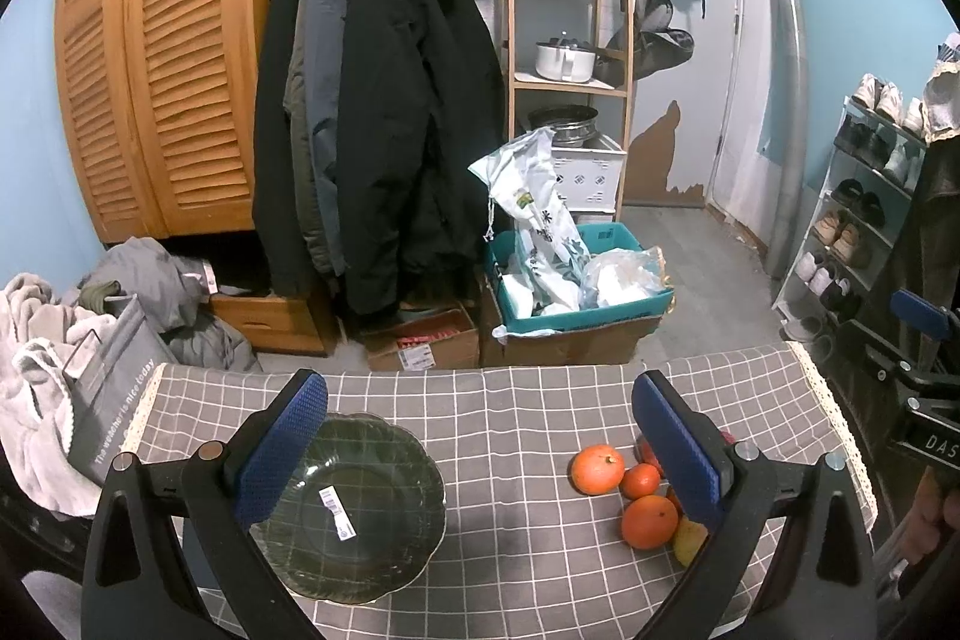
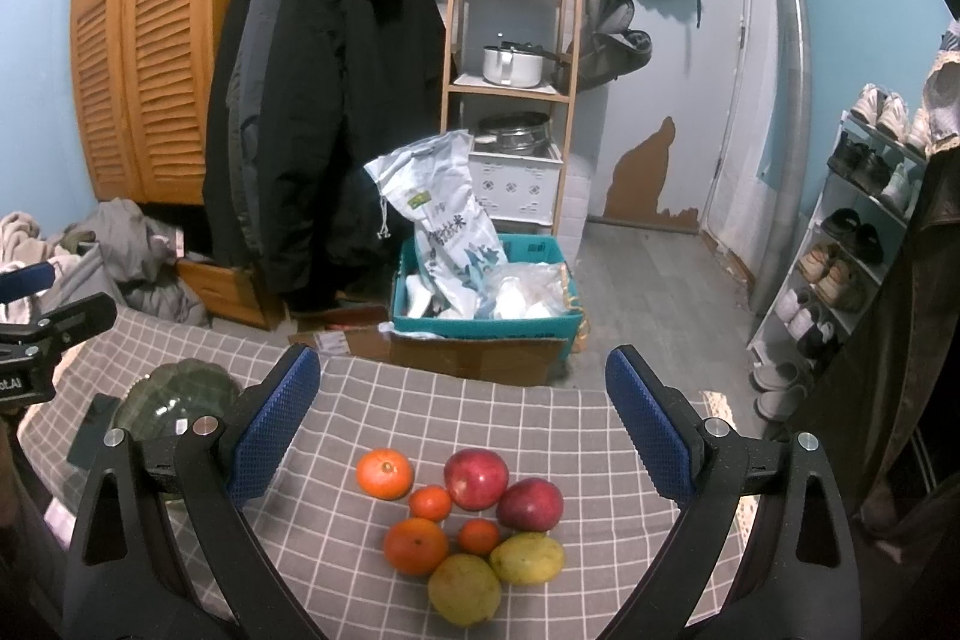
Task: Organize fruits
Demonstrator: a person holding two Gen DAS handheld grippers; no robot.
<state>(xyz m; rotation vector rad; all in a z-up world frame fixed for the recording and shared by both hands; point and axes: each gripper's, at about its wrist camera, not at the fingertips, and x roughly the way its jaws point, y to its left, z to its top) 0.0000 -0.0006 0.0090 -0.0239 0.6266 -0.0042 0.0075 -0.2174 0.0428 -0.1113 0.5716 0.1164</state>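
While hovering over checked tablecloth: left gripper jaws wide, empty, beside green glass plate; right gripper jaws wide, above fruit pile right of plate.

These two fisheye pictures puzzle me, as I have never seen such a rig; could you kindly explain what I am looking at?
There is no robot here: a person holds a pair of hand-held tongs in each hand, and a camera on each looks forward along its two blue-padded fingers. One picture is from the left tongs, the other from the right tongs. Both are open and hold nothing. Below them is a table with a grey checked cloth. On it lie a dark green glass plate, with no fruit on it, and a cluster of fruit: four oranges of differing sizes, two red apples and two yellow-green fruits. Beyond the table is a cluttered room.
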